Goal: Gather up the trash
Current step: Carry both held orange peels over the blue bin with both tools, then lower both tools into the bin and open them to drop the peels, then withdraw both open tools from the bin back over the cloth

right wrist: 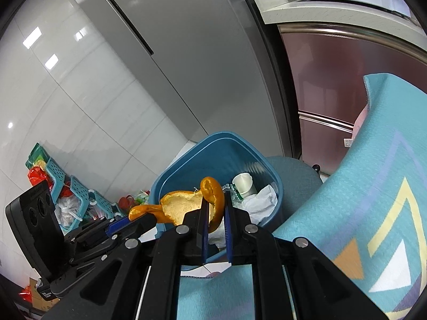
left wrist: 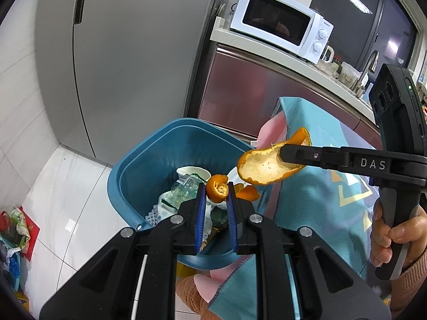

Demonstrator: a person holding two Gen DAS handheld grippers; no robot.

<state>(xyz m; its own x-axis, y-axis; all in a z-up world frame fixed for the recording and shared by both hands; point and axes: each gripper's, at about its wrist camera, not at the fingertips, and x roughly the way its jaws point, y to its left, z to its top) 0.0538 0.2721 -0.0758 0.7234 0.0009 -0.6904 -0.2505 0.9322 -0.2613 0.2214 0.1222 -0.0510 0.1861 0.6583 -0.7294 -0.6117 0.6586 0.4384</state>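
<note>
A blue trash bin (left wrist: pixel 149 165) (right wrist: pixel 213 154) stands on the floor below both grippers, holding a paper cup (left wrist: pixel 192 172), wrappers, crumpled paper (right wrist: pixel 261 202) and orange peel. In the left wrist view my left gripper (left wrist: pixel 216 188) is shut on a small curled orange peel (left wrist: pixel 216 190) above the bin's opening. My right gripper (left wrist: pixel 287 153) reaches in from the right, shut on a large orange peel (left wrist: pixel 263 166) with its white pith showing, over the bin's right rim. The right wrist view shows the right gripper (right wrist: pixel 216 198) pinching that large peel (right wrist: pixel 181 205), with the left gripper (right wrist: pixel 144 218) beside it.
A teal patterned cloth (left wrist: pixel 320 200) (right wrist: pixel 360 186) hangs over the table edge right of the bin. A grey refrigerator (left wrist: pixel 128 53) stands behind, and a white microwave (left wrist: pixel 280 24) sits on the counter. Bags and plastic baskets (right wrist: pixel 72 197) lie on the floor at left. A hand (left wrist: pixel 392 234) grips the right handle.
</note>
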